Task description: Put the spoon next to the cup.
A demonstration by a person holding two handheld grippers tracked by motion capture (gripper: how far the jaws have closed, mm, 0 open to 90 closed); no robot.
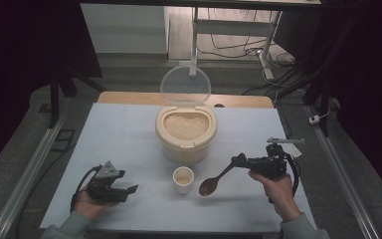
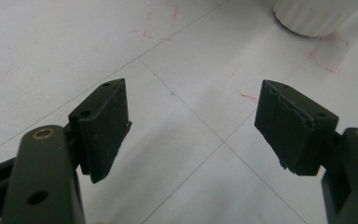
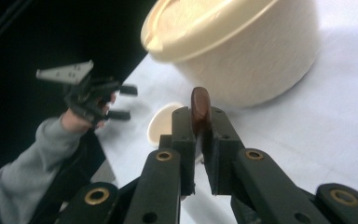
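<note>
A cream rice container (image 1: pixel 185 137) stands mid-table with its clear lid (image 1: pixel 185 85) raised, and rice shows inside. In front of it is a small white cup (image 1: pixel 183 179) with some rice in it. My right gripper (image 1: pixel 238 161) is shut on the handle of a brown wooden spoon (image 1: pixel 210 185), whose bowl hangs low just right of the cup. In the right gripper view the jaws (image 3: pixel 199 116) clamp the spoon (image 3: pixel 199 103), with the container (image 3: pixel 251 51) and the cup (image 3: pixel 161 125) beyond. My left gripper (image 1: pixel 132 189) rests at the front left, open and with nothing in it (image 2: pixel 193 93).
The white table sheet (image 1: pixel 119 139) carries thin grid lines and red marks (image 2: pixel 328 56). The cup's base (image 2: pixel 314 16) sits just ahead of the left jaws. Metal rails (image 1: pixel 30 169) run along both sides, and a desk frame (image 1: pixel 229 30) with cables stands behind the table.
</note>
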